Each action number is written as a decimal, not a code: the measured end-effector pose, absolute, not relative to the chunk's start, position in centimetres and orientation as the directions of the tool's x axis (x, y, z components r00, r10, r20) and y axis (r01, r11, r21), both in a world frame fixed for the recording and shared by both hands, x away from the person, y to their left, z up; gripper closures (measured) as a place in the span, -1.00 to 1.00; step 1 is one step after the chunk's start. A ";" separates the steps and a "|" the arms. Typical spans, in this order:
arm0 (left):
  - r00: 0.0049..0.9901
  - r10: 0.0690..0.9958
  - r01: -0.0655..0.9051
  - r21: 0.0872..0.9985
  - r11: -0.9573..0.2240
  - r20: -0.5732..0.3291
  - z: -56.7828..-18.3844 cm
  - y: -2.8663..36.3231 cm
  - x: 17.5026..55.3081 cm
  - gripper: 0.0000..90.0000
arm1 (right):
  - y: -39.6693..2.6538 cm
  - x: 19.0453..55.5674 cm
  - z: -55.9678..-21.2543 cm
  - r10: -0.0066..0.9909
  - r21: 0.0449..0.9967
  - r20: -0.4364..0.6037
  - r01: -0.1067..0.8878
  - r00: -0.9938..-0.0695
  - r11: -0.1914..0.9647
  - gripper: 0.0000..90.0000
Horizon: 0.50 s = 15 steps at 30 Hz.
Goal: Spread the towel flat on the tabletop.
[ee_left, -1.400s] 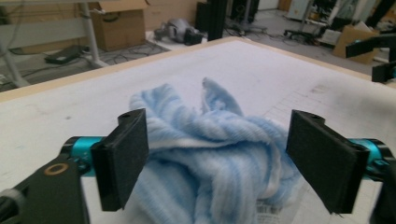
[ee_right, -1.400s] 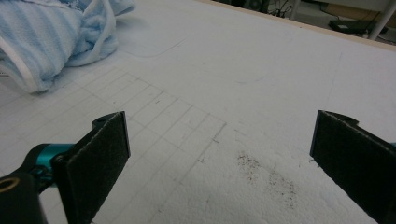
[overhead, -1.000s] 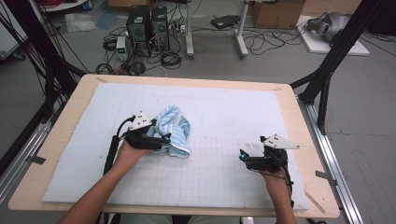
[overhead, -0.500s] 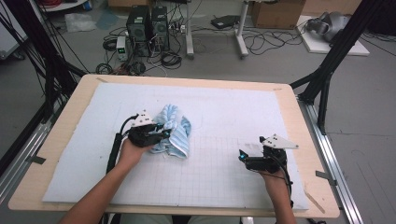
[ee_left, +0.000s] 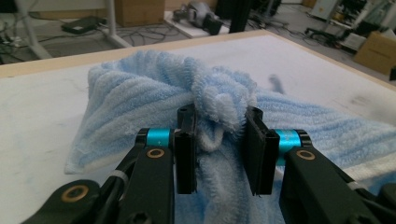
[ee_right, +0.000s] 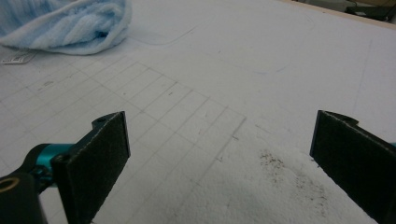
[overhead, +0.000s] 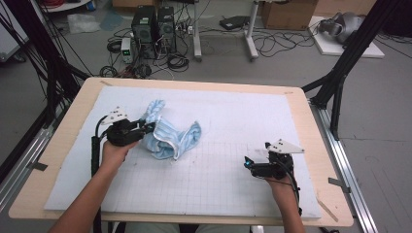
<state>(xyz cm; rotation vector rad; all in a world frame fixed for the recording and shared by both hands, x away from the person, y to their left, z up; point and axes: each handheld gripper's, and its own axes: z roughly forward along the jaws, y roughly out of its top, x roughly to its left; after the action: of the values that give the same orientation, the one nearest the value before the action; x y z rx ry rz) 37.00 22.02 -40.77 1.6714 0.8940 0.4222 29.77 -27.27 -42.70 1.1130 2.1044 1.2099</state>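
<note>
Towel [ee_left: 219, 100] between left hand-held gripper [ee_left: 219, 140] jaws

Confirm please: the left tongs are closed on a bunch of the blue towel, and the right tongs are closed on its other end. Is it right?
Not quite. The right tongs are open and hold nothing, apart from the blue towel, as the right gripper view shows. The left tongs are indeed closed on a bunch of it.

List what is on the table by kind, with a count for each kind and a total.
Light blue towel: 1, crumpled on the white mat
White mat: 1
Grippers: 2, the left gripper clamped on a fold of the towel, the right gripper open over bare mat
Total: 4
</note>
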 end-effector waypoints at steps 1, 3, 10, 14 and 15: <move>0.647 0.743 0.337 0.938 -0.074 -0.174 -40.8 22.0 37.0 0.52 | -27.3 29.8 -42.7 0.827 0.864 -0.001 0.415 -0.563 0.283 -0.92; 0.627 0.760 0.338 0.939 -0.065 -0.173 -41.0 23.0 37.0 0.52 | -26.6 30.0 -42.8 0.819 0.857 -0.007 0.418 -0.574 0.301 -0.92; 0.589 0.788 0.351 0.935 -0.052 -0.177 -41.5 24.4 37.2 0.53 | -23.8 30.6 -42.5 0.765 0.850 -0.021 0.391 -0.644 0.353 -0.91; 0.581 0.793 0.361 0.931 -0.053 -0.181 -41.9 24.8 37.3 0.52 | -21.2 31.1 -42.4 0.720 0.842 -0.035 0.368 -0.693 0.394 -0.92; 0.581 0.793 0.361 0.931 -0.053 -0.181 -41.9 24.8 37.3 0.52 | -20.5 31.3 -42.4 0.709 0.839 -0.035 0.365 -0.704 0.403 -0.92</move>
<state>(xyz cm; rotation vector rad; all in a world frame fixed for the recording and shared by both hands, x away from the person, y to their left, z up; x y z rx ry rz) 37.33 24.77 -41.94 1.6534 0.9780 0.4644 31.30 -20.46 -42.41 0.9231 2.2785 1.2184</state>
